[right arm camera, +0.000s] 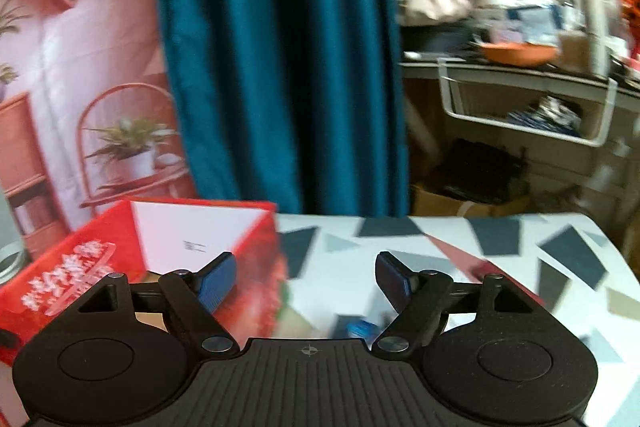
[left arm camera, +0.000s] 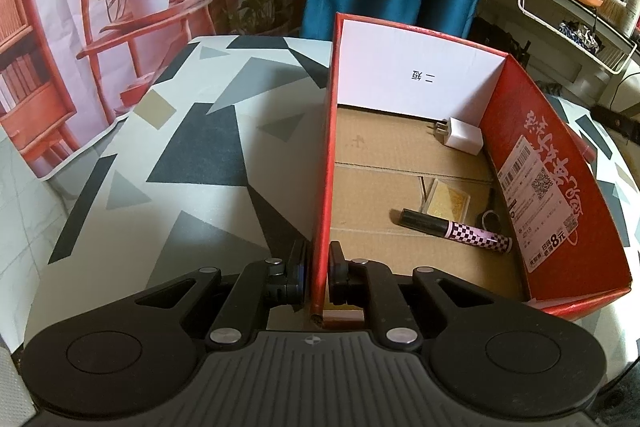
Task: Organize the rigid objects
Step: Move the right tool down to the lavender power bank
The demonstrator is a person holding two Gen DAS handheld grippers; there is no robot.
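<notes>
So your left gripper (left arm camera: 316, 269) clamps the red cardboard box's (left arm camera: 556, 163) near-left wall to steady it, checkered marker pen (left arm camera: 456, 230) inside, while your right gripper (right arm camera: 306, 281) hangs wide, empty.

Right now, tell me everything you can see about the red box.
The red box is an open-topped cardboard carton, red outside with white lettering and a shipping label, with a white end wall and a plain brown floor. It sits upright on the patterned table. The left hand-held gripper is shut on its near wall.
</notes>
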